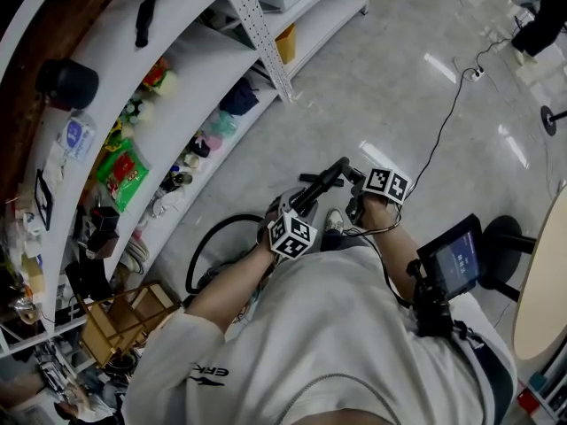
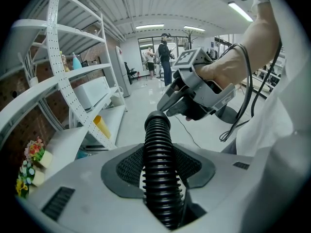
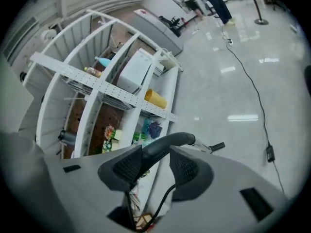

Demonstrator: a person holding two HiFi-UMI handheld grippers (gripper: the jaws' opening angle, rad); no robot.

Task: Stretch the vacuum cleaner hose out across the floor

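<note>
The black ribbed vacuum hose [image 2: 158,149] runs up between the jaws of my left gripper [image 2: 158,178], whose pads press on its sides. In the head view the hose [image 1: 205,246] loops on the floor left of my knees, and the left gripper [image 1: 288,209] sits just in front of my body. A dark grey curved handle tube [image 3: 170,143] at the hose's end lies between the pads of my right gripper [image 3: 155,165], which is closed on it. From the head the handle [image 1: 323,182] shows as a slanting black bar, with the right gripper [image 1: 357,184] at its upper end.
White curved shelving [image 1: 190,87] with toys, bottles and a yellow container fills the left. A thin black cable [image 1: 447,127] crosses the glossy floor ahead. A black stool [image 1: 505,237] and a round tabletop [image 1: 540,290] stand on the right. People stand far off [image 2: 165,57].
</note>
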